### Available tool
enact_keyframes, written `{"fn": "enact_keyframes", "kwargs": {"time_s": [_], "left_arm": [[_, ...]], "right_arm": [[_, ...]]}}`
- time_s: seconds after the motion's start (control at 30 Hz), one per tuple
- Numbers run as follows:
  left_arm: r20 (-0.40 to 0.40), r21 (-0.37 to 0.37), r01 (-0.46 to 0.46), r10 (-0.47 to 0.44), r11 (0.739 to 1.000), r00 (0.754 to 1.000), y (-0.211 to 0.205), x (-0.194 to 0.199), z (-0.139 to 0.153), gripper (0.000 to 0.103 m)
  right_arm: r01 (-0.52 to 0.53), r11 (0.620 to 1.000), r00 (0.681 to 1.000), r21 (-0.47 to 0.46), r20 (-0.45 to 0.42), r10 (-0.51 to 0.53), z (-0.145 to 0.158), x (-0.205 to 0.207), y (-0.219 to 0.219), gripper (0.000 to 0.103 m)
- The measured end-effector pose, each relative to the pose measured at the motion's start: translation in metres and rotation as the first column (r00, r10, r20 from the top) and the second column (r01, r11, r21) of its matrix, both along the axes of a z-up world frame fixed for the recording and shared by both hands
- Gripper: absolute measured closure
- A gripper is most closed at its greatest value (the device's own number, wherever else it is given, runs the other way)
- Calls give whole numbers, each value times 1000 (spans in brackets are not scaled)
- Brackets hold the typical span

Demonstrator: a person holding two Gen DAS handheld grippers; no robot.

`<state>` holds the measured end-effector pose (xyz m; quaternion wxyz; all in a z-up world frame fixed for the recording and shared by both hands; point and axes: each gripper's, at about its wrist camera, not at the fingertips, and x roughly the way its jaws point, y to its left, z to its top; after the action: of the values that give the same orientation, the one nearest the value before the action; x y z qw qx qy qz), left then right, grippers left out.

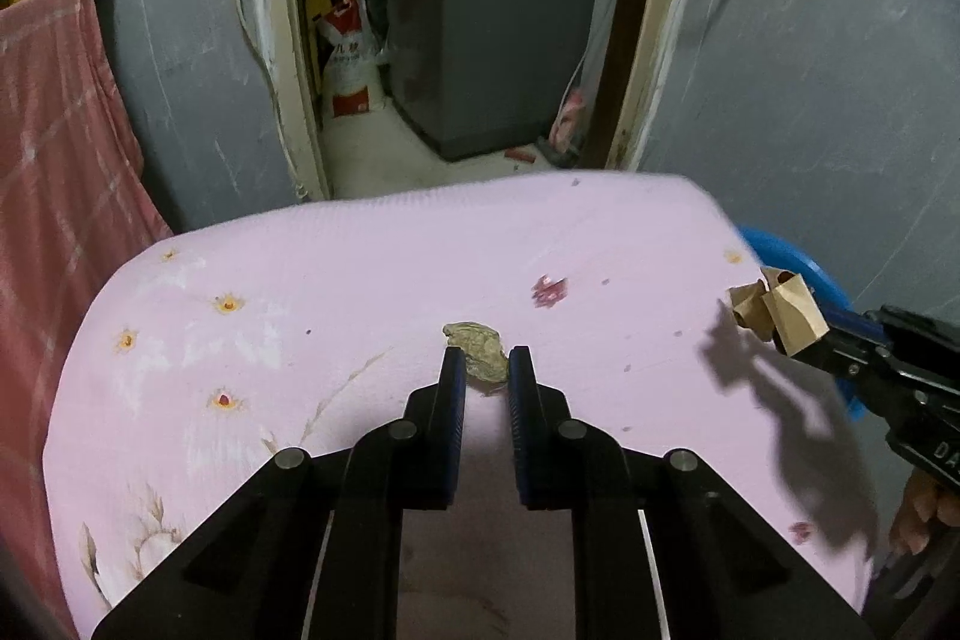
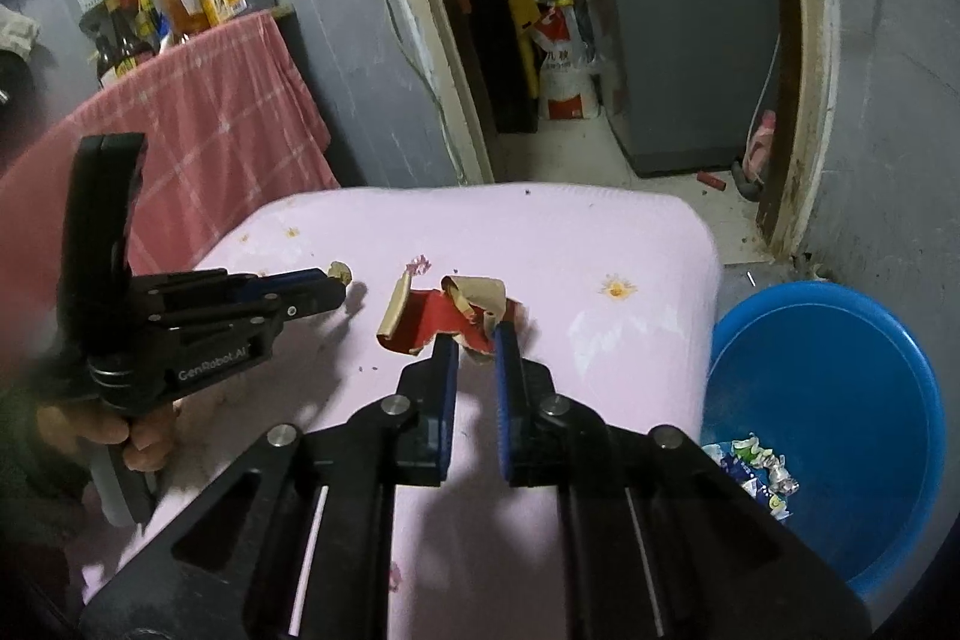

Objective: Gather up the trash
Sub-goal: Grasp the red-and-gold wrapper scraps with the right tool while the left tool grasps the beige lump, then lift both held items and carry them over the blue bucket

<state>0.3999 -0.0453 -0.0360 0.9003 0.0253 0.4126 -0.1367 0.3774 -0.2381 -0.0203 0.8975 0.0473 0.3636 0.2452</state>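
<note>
A crumpled olive-brown scrap sits between the fingertips of my left gripper, which is shut on it just above the pink tablecloth; from the right wrist view it shows as a small tan lump at the left gripper's tip. My right gripper is shut on a torn red-and-brown cardboard piece, held above the table's right part; in the left wrist view that piece hangs at the right gripper's tip. A blue basin stands on the floor right of the table.
The basin holds crumpled wrappers. A small pink scrap lies on the cloth. A red checked cloth covers a stand with bottles on the left. Beyond the doorway stand a grey appliance and a white sack.
</note>
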Motion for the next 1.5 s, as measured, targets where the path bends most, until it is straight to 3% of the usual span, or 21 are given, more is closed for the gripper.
{"fn": "enact_keyframes", "kwargs": {"time_s": [0.2,0.43,0.67,0.9,1.13,1.5], "left_arm": [[102,-81,12,-4,997,995,-6,-20,28,92],[235,-179,53,-10,982,972,-26,-38,68,92],[370,-237,128,-32,963,928,-64,-59,109,92],[461,-244,216,-83,945,883,-107,-74,133,92],[443,-215,283,-165,935,881,-160,-71,126,92],[302,-173,299,-239,938,923,-211,-45,82,92]], "right_arm": [[38,998,996,41,85,-41,25,-20,-18,93],[91,993,972,75,212,-105,62,-49,-45,93],[170,979,907,112,370,-200,96,-85,-79,93],[261,953,844,153,444,-302,109,-107,-118,93],[334,923,837,191,390,-384,94,-107,-161,93],[390,903,872,181,244,-425,43,-87,-197,93]]}}
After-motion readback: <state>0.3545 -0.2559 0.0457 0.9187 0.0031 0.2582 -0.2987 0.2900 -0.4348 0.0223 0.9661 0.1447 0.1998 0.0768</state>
